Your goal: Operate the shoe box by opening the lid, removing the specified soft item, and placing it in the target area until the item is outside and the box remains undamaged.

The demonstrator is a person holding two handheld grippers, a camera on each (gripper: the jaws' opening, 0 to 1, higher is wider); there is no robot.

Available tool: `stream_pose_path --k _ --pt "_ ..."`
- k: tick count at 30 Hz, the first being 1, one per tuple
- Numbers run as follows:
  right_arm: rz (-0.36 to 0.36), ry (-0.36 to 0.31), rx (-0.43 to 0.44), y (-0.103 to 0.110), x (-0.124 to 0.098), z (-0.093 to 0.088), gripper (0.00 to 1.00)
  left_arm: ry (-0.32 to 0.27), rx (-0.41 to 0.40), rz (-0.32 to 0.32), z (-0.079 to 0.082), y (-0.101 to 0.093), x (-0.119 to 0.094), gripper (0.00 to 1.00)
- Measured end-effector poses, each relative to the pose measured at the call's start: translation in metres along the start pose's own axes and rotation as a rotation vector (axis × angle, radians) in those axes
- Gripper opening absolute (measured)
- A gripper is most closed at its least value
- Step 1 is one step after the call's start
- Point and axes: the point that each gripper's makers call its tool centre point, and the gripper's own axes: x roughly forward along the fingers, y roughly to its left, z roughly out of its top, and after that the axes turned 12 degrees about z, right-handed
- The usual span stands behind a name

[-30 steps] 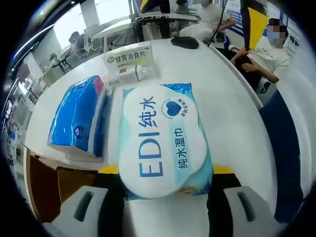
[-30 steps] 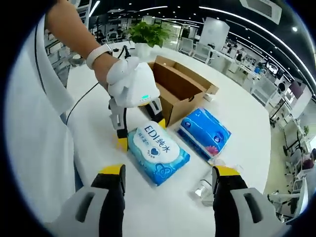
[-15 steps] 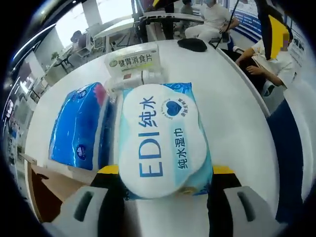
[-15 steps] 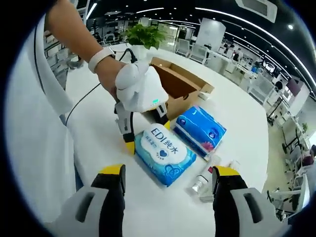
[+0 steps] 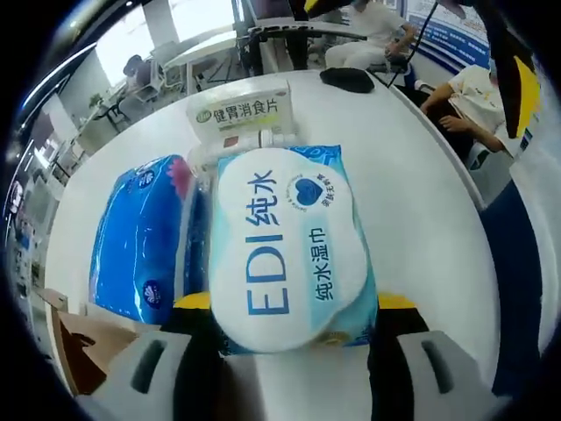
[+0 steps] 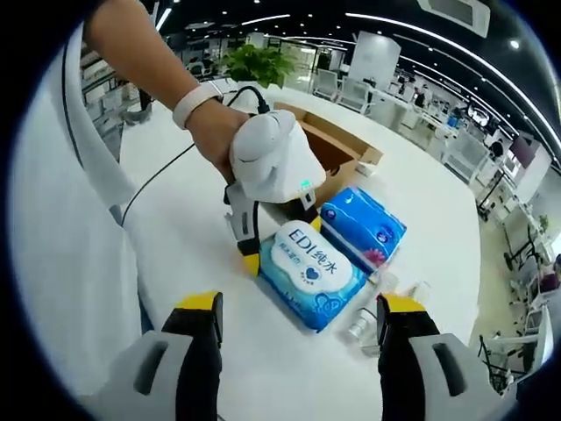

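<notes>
Right gripper view: box [image 6: 337,153] open.
Done: wipes [image 6: 308,272] out, clamped by left hand-held gripper [image 6: 282,241].
Left: release on table [image 6: 202,237].
Right hand-held gripper [image 6: 298,329]: wide, empty.

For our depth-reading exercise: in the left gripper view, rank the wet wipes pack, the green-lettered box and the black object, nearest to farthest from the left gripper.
1. Wet wipes pack, between the left gripper jaws.
2. Green-lettered box, beyond the pack.
3. Black object, at the table's far edge.

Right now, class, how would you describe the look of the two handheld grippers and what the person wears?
The left gripper has a rounded white plastic body, a green light, a black cable and yellow-tipped fingers. The right gripper has black-and-grey fingers capped yellow. The person wears a white wristband and a white top.
</notes>
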Motion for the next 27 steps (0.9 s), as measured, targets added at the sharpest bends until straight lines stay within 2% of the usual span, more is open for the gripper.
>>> stream_pose_path --k 12,27 --pt "-0.003 0.004 0.009 0.0004 -0.0007 -0.0013 0.73 -0.019 0.008 0.002 0.0021 0.0022 -0.0001 0.69" --pt "-0.003 0.009 0.012 0.0045 -0.0030 -0.0033 0.73 -0.015 0.001 0.007 0.0051 0.0066 0.0030 0.69"
